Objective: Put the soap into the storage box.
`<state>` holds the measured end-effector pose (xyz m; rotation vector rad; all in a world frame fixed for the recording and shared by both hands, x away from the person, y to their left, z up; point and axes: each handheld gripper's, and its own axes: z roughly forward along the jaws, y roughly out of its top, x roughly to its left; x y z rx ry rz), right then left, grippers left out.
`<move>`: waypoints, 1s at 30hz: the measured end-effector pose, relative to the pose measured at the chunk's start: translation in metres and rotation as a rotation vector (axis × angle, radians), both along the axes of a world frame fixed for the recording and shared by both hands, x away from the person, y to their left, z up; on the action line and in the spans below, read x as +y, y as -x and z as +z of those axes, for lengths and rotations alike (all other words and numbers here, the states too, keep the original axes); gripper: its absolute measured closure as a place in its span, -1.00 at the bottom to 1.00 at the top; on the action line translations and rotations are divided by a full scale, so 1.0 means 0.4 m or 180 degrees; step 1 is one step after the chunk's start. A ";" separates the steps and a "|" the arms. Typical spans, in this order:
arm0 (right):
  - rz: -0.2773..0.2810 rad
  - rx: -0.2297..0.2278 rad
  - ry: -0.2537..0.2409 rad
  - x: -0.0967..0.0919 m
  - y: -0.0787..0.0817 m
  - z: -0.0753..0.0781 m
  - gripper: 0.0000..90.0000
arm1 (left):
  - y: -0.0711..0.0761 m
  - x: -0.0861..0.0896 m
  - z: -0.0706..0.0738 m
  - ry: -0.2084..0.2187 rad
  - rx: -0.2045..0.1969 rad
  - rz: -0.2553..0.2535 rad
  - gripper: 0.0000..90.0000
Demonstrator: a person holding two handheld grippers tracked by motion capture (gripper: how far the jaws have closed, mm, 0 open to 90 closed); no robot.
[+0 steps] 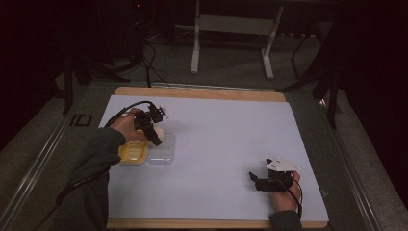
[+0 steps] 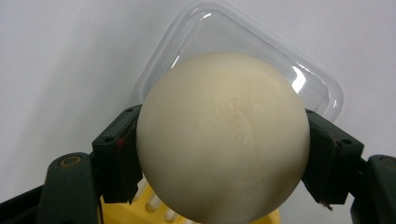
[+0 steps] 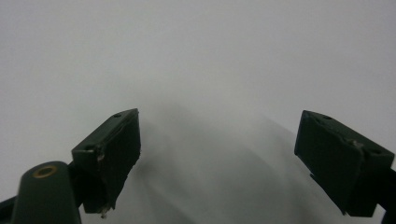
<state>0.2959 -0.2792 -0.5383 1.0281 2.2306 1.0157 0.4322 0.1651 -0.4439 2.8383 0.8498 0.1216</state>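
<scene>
A cream-white ball point(image 2: 223, 135) sits between the jaws of my left gripper point(image 2: 224, 154), which is shut on it. In the high view the left gripper point(image 1: 153, 130) holds the ball point(image 1: 159, 132) just above a yellow tray point(image 1: 131, 154) and a clear plastic lid point(image 1: 161, 155) lying side by side on the white sheet. The clear lid point(image 2: 196, 42) lies beneath the ball, and a bit of the yellow tray point(image 2: 154, 207) peeks out below it. My right gripper point(image 1: 257, 180) rests low at the front right, open, with nothing between its jaws point(image 3: 219, 158).
A white sheet point(image 1: 226, 134) covers the wooden table point(image 1: 202, 92). Beyond the table, on the dark floor, stand the legs of a metal frame point(image 1: 231, 43) and some cables point(image 1: 144, 53).
</scene>
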 end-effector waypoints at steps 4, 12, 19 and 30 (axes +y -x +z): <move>-0.0001 0.0000 0.0005 0.000 0.000 0.000 -0.68 | 0.010 0.011 0.010 0.0065 -0.0051 -0.0011 -0.43; -0.0007 0.0004 0.0003 0.001 0.000 0.000 -0.68 | 0.027 0.038 0.019 0.0095 -0.0066 -0.0047 -0.43; -0.0005 0.0003 0.0005 0.001 0.000 0.000 -0.68 | 0.032 0.062 0.018 0.0066 -0.0055 0.0009 -0.43; 0.0000 0.0002 0.0013 0.002 0.000 -0.001 -0.68 | 0.037 0.099 0.005 -0.0005 -0.0046 0.0085 -0.43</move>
